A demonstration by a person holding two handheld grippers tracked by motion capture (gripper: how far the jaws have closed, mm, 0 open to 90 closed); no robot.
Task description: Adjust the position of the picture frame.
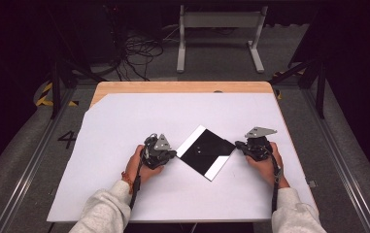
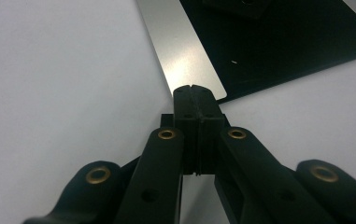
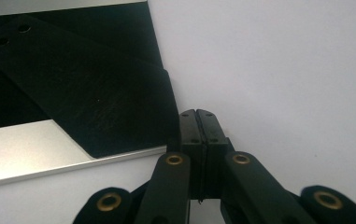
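A flat black square plate [image 1: 206, 152] with silver strips along two opposite edges lies turned like a diamond on the white board [image 1: 124, 194]. A black strip with two small holes [image 3: 87, 93] lies across it, reaching toward its right corner. My left gripper [image 1: 174, 154] is shut with nothing in it, and its tips [image 2: 195, 88] sit right at the corner of the silver strip [image 2: 180, 51]. My right gripper [image 1: 237, 144] is also shut and empty, with its tips [image 3: 197, 113] just beside the end of the black strip at the plate's right corner.
The white board covers most of a wooden table [image 1: 173, 87], whose far edge shows beyond it. A white metal stand [image 1: 219, 34] and loose cables [image 1: 139, 53] are on the floor behind the table. Dark frame legs [image 1: 56, 87] flank both sides.
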